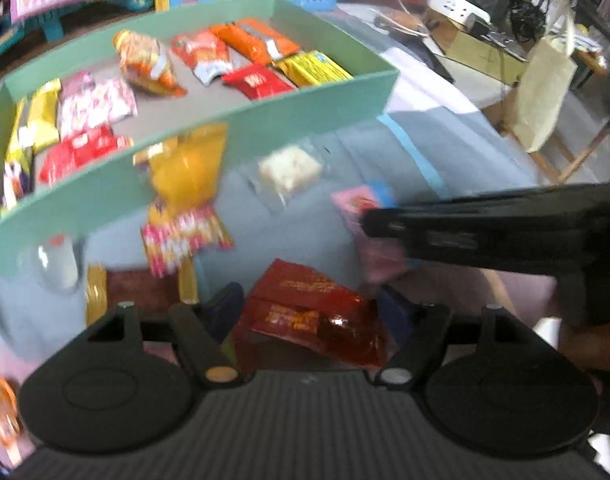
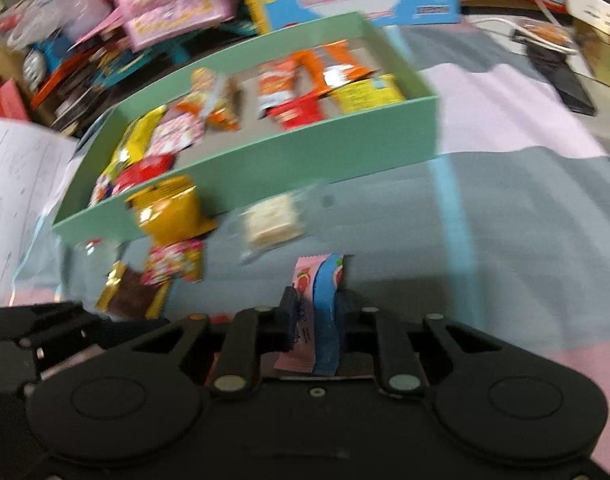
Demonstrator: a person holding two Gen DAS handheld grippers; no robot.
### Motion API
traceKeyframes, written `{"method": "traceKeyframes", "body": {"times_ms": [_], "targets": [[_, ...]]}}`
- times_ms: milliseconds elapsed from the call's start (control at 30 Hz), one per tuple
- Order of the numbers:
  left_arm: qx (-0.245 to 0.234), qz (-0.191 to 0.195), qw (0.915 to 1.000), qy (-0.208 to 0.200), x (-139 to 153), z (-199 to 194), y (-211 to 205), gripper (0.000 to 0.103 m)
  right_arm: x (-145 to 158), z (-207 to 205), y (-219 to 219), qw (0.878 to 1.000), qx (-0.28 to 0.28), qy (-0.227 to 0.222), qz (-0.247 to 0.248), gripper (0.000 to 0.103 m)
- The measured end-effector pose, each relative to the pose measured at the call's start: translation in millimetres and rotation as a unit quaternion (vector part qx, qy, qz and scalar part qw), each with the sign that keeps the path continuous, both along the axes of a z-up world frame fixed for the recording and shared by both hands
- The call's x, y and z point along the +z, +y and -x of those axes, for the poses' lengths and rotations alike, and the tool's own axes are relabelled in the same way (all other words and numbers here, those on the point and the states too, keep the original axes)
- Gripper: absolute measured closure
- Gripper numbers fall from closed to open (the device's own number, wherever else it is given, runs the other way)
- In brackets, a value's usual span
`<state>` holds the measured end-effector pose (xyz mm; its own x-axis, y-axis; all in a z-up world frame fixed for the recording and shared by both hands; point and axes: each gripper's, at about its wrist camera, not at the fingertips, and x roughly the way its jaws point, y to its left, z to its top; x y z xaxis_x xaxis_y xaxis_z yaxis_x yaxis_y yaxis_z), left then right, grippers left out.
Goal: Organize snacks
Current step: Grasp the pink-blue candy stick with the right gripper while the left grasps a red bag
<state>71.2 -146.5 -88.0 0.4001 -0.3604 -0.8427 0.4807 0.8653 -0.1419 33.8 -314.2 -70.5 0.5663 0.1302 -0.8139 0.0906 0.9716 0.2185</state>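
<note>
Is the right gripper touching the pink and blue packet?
Touching. In the right wrist view the right gripper has its pads closed on the pink and blue packet, which stands upright between them.

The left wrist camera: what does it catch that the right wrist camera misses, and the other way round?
Only the left wrist view shows the dark red packet lying between the left gripper's open fingers, and a cream bag on a chair off to the right. Only the right wrist view shows the right gripper shut on the pink and blue packet, plus an open notebook at the left. Both show the green tray of snacks, the yellow packet and the white snack in front of it.
</note>
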Motion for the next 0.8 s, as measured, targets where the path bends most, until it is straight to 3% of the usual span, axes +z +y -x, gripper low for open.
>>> {"method": "traceKeyframes", "body": {"times_ms": [133,333,500,567,600,733,800], "targets": [[0.02,-0.005,0.9997,0.009,6,-8,-5,0.029,-1,6,-25,1.0,-0.018,0.0,-0.019,0.084],[0.052,-0.008,0.9971,0.055,5,-7,-4,0.022,-7,11,-35,0.999,-0.018,-0.009,-0.033,0.084],[0.061,-0.044,0.9955,0.058,-7,-4,-16,0.022,-9,16,-36,0.999,-0.023,-0.018,-0.045,0.082],[0.053,-0.043,0.9972,0.033,-6,-1,-21,0.037,-10,19,-38,0.998,-0.027,-0.019,-0.054,0.082],[0.039,-0.044,0.9981,0.017,-4,2,-25,0.062,-10,20,-38,0.998,-0.028,-0.02,-0.056,0.082],[0.002,-0.056,0.9983,-0.016,-4,8,-38,0.076,-10,26,-35,0.998,-0.028,-0.025,-0.053,0.084],[0.002,-0.047,0.9988,-0.012,-3,7,-37,0.076,-10,27,-35,0.997,-0.032,-0.024,-0.059,0.085]]}}
